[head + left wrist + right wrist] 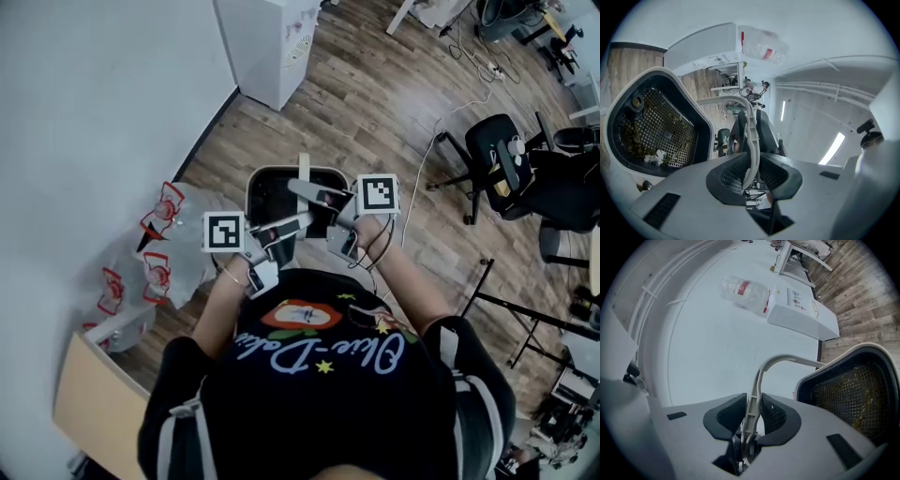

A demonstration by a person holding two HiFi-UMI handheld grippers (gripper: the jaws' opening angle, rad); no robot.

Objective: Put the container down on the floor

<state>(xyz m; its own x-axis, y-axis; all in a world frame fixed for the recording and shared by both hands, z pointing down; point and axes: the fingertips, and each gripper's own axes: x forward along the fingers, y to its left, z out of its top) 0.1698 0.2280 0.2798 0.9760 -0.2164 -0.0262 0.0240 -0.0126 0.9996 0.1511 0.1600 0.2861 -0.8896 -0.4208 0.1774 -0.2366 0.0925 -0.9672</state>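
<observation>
A dark container [281, 192] with a pale rim and a mesh basket inside hangs in front of the person, over the wooden floor. Its pale grey handle [303, 167] arches over the top. My left gripper [296, 222] reaches in from the left and my right gripper [302, 188] from the right. In the left gripper view the handle [751, 140] runs between the pads of the left gripper [751, 172], which press on it, with the container [651, 126] at the left. The right gripper [752, 417] is likewise shut on the handle [757, 380], with the container [855, 392] to its right.
A white wall runs along the left, with clear plastic bags with red print [164, 246] at its foot. A white cabinet [267, 42] stands ahead. A black office chair [502, 155] and a floor cable [441, 127] are to the right. A wooden table corner [94, 403] is at lower left.
</observation>
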